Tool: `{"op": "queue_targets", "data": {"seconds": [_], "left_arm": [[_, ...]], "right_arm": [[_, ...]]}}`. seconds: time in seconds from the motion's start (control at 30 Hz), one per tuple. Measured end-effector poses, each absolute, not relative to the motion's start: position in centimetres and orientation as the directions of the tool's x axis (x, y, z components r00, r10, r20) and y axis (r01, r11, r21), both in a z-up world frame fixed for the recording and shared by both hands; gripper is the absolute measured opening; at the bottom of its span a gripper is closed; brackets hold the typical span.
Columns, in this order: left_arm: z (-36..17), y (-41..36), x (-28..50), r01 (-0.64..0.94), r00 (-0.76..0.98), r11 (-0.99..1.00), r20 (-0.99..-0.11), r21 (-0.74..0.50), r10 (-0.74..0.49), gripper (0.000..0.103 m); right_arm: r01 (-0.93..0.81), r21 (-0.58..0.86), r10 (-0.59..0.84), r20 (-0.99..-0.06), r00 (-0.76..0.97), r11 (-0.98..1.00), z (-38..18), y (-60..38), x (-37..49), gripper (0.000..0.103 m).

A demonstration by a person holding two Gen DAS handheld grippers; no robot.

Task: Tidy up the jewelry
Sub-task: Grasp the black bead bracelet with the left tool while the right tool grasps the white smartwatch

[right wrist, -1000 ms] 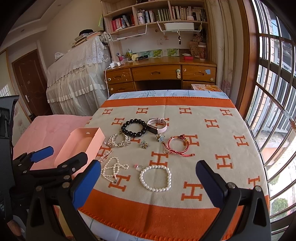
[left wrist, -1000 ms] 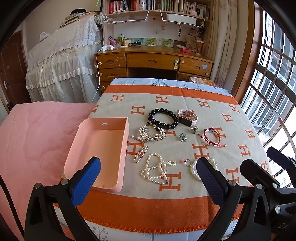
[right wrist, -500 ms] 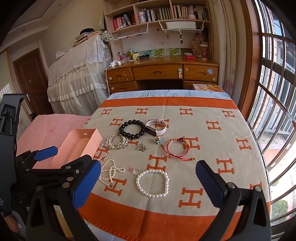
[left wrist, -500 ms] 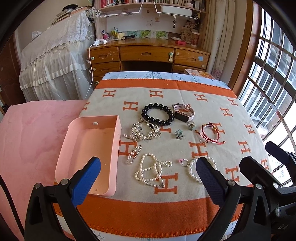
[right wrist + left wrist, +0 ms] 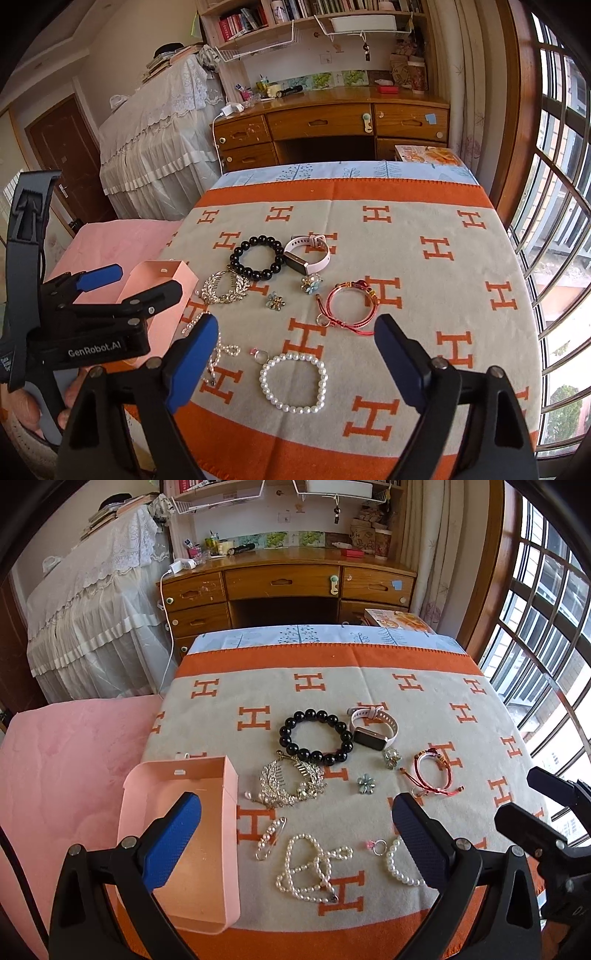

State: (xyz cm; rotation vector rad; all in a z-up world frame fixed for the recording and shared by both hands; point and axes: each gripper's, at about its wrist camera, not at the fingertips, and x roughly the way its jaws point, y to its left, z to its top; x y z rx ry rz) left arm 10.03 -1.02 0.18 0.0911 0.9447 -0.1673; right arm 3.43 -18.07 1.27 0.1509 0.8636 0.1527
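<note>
At the far left, the pink box (image 5: 177,834) lies open on the orange-and-cream blanket (image 5: 424,709), under and just ahead of the left gripper (image 5: 295,845), whose jaws stand released with nothing between them; its left finger hangs over the box's floor. Just right of the box sit the silver hair comb (image 5: 291,782) and the pearl safety pin (image 5: 269,838), then the tangled pearl necklace (image 5: 314,867) squarely between the left jaws. Further right, the right gripper (image 5: 295,354) has just been narrowing its jaws, yet they remain apart and empty, framing the pearl bracelet (image 5: 293,382), which lies below and between the fingertips, not touched. The likely step is picking up that bracelet: it would go best by lowering until one pad (image 5: 400,363) sits inside the loop and one outside, pinching a single strand of beads rather than the whole ring, and steering clear of the small ring (image 5: 260,354) just beside it. Ahead lie the black bead bracelet (image 5: 256,258), the watch (image 5: 306,254) and the red cord bracelet (image 5: 351,306).
</note>
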Motion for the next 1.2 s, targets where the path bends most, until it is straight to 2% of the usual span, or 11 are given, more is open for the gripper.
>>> {"op": "queue_targets", "data": {"seconds": [0.23,0.33,0.43,0.6,0.77,1.0,1.03,1.1,1.2], "left_arm": [[-0.3,-0.7,16.6,0.22,0.522,0.975,-0.849,0.042,-0.081,0.102],[-1.0,-1.5,19.2,0.248,0.511,0.966,-0.857,0.075,-0.064,0.102],[-2.4,-2.5,22.0,0.274,0.474,0.957,-0.879,0.097,-0.047,0.098],[-5.7,-3.3,25.9,0.279,0.364,0.958,-0.93,0.065,-0.043,0.091],[-8.3,-3.4,27.8,0.252,0.294,0.967,-0.955,0.047,-0.03,0.091],[-10.4,-3.4,29.5,0.231,0.236,0.973,-0.971,0.025,-0.031,0.09],[-10.7,-3.6,29.6,0.235,0.228,0.972,-0.973,0.021,-0.034,0.085],[-11.2,-3.9,29.7,0.248,0.21,0.969,-0.977,0.02,-0.034,0.079],[-12.0,-4.5,29.9,0.268,0.186,0.963,-0.982,0.033,-0.018,0.064]], "right_arm": [[-0.05,0.199,0.19,-0.783,0.592,0.979,1.7,-20.4,9.4,0.074],[-0.048,0.219,0.21,-0.816,0.538,0.975,1.0,-20.6,13.1,0.066],[-0.052,0.227,0.225,-0.86,0.459,0.973,-0.8,-20.2,17.0,0.063],[-0.041,0.207,0.21,-0.93,0.301,0.977,-6.1,-19.0,21.9,0.041],[-0.084,0.12,0.14,-0.948,0.287,0.989,-8.3,-18.1,24.1,0.041],[-0.177,0.082,0.127,-0.957,0.262,0.981,-9.8,-16.7,25.7,0.041],[-0.188,0.078,0.127,-0.957,0.262,0.979,-10.0,-16.4,25.7,0.041],[-0.21,0.054,0.115,-0.95,0.29,0.976,-10.0,-15.8,25.5,0.023],[-0.206,0.049,0.112,-0.944,0.309,0.977,-9.9,-15.8,25.3,0.022]]}}
